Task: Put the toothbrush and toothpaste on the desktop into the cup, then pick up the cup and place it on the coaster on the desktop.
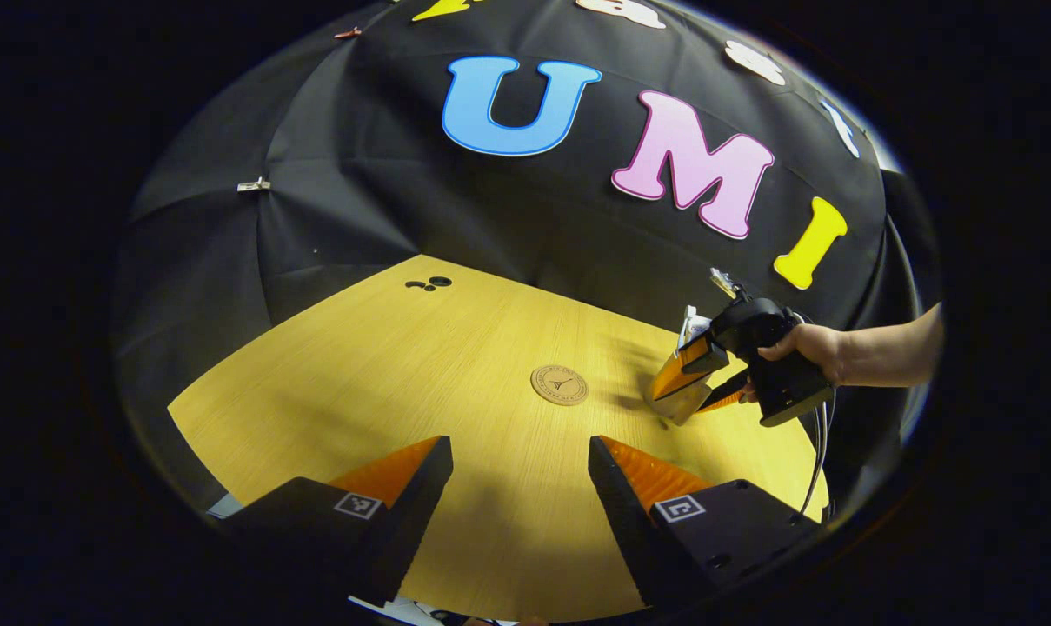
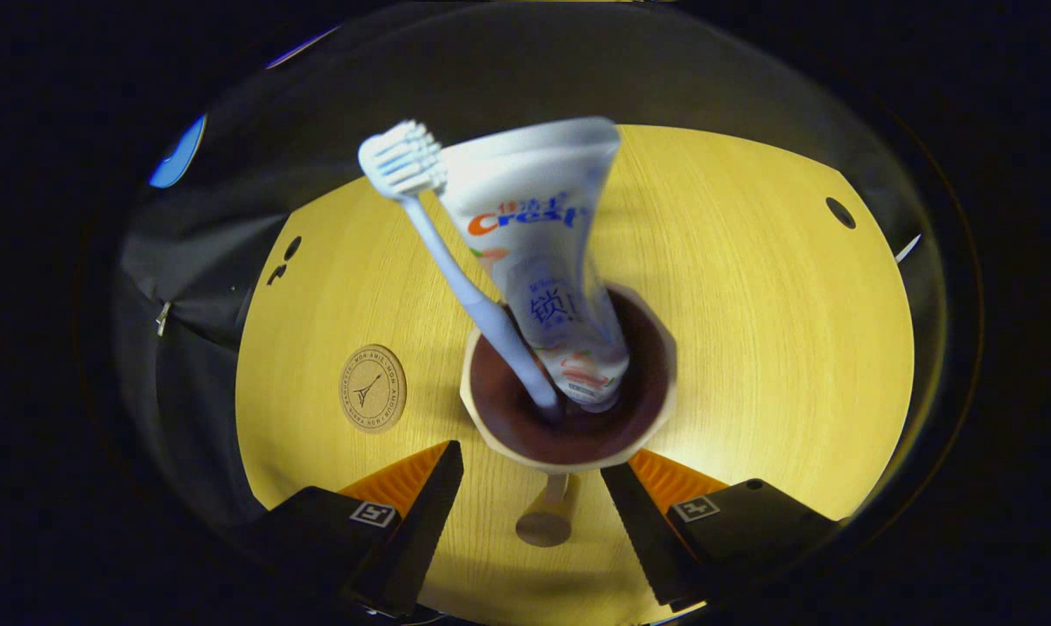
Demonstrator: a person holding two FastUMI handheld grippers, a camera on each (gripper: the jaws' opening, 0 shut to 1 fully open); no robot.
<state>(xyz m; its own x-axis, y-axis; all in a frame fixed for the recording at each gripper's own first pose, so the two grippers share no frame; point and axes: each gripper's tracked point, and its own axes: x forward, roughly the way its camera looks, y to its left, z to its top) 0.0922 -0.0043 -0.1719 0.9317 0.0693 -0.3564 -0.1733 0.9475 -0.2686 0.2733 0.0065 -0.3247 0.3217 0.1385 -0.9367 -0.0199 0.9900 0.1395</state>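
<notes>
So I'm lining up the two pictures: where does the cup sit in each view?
Left gripper view: the cup is at right of centre, held off the table, just right of the coaster.
Right gripper view: the cup is at centre, coaster to its left.
Shared landmark: the coaster.

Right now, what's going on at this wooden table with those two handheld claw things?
A person is tidying a white toothbrush and white toothpaste tube, which already stand in a tan cup with a dark inside. The right gripper, seen in the left gripper view, grips the cup, tilted, just beside the round cork coaster. The cup is not on the coaster yet. The left gripper hovers open over the yellow wooden table, holding nothing.
</notes>
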